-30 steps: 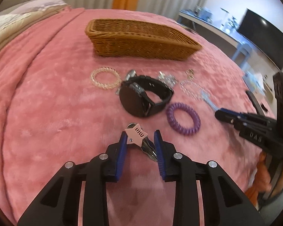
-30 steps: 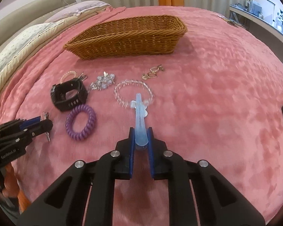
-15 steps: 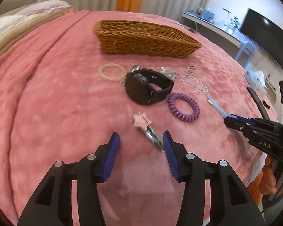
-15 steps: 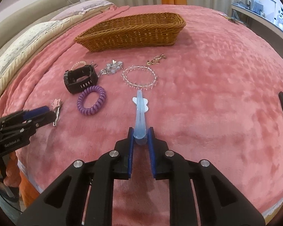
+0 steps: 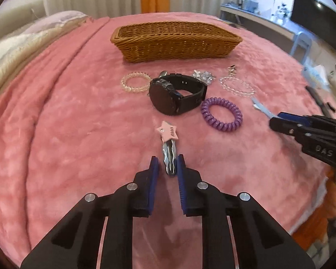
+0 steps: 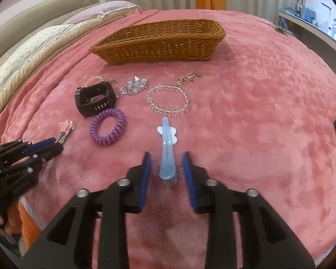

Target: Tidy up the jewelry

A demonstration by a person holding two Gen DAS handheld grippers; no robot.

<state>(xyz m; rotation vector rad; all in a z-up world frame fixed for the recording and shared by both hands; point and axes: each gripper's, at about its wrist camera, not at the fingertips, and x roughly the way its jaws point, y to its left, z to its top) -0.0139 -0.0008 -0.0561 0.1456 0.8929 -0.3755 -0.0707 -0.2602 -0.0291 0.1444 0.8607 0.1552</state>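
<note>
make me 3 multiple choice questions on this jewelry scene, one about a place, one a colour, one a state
1. Where does the purple coil hair tie lie?
A. in the wicker basket
B. on the pink blanket, near the black watch
C. on the desk

2. What colour is the long hair clip?
A. light blue
B. gold
C. black

3. How is the right gripper?
A. shut on the clip
B. open, a finger on each side of the clip
C. out of view

Answers: B, it lies on the pink blanket beside the black watch, outside the wicker basket; A, translucent light blue; B, gaps show on both sides.

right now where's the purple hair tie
On the pink blanket, just near-side of the black watch, between the star clip and the blue clip: purple hair tie.
</note>
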